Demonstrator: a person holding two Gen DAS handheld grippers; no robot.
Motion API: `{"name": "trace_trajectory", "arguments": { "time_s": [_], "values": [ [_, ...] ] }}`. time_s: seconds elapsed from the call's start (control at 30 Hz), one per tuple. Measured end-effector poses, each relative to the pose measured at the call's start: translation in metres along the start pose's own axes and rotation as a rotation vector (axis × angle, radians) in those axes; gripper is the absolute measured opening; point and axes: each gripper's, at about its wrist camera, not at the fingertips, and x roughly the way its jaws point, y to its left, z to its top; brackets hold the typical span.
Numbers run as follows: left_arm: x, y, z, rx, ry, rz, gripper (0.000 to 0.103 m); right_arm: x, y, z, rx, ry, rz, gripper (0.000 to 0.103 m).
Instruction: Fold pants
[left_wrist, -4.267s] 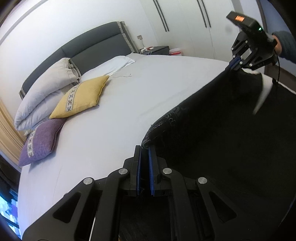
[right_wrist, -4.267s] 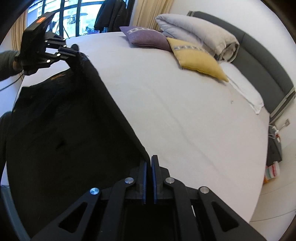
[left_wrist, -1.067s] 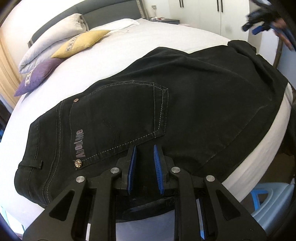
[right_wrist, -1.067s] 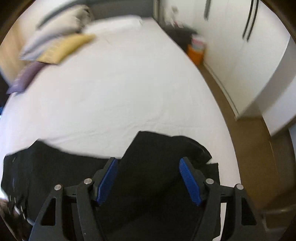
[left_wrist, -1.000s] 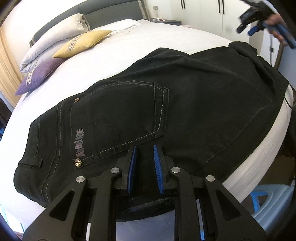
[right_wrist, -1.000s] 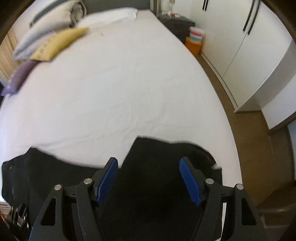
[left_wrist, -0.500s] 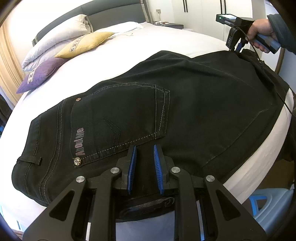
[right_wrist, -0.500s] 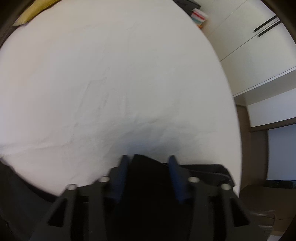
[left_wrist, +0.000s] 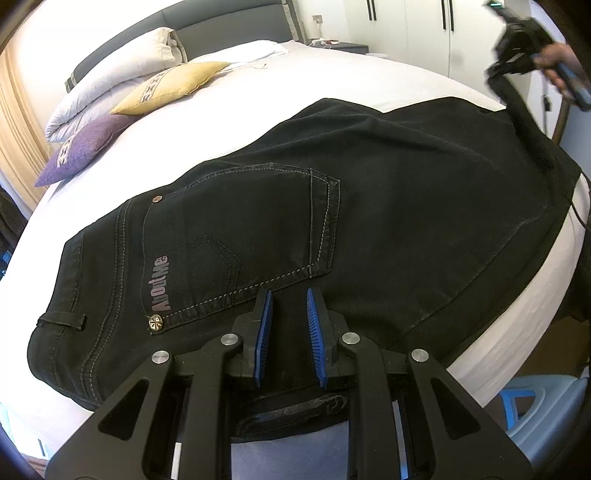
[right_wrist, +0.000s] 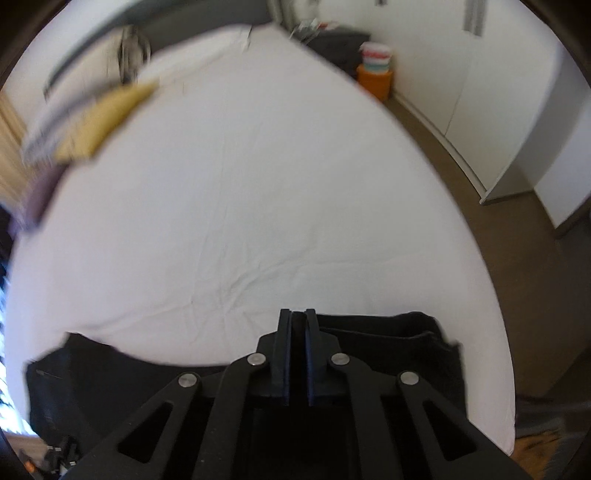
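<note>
Black pants (left_wrist: 369, 206) lie flat across the near edge of the white bed (left_wrist: 332, 81), back pocket up, waistband to the left. My left gripper (left_wrist: 289, 332) hovers just above the seat area near the pocket, slightly open and empty. My right gripper (right_wrist: 297, 360) is shut on the pants' leg end (right_wrist: 388, 339) and lifts it off the bed. It also shows in the left wrist view (left_wrist: 517, 40) at the upper right, with the dark fabric hanging from it.
A yellow cushion (left_wrist: 173, 86), a purple cushion (left_wrist: 83, 149) and white pillows (left_wrist: 118, 70) lie at the head of the bed. White wardrobes (right_wrist: 498, 74) and an orange box (right_wrist: 373, 83) stand on the right. A blue stool (left_wrist: 535, 406) sits below the bed edge.
My right gripper came down open over the pants' leg end, shut on it, and has lifted it. My left gripper let go of the waist earlier and stays hovering over the seat.
</note>
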Motion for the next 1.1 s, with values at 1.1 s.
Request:
{"name": "trace_trajectory", "arguments": {
  "time_s": [1.1],
  "values": [
    [0.009, -0.017, 0.016, -0.028, 0.055, 0.133, 0.019, -0.053, -0.218, -0.205, 0.793, -0.107, 0.294, 0.008]
  ]
}}
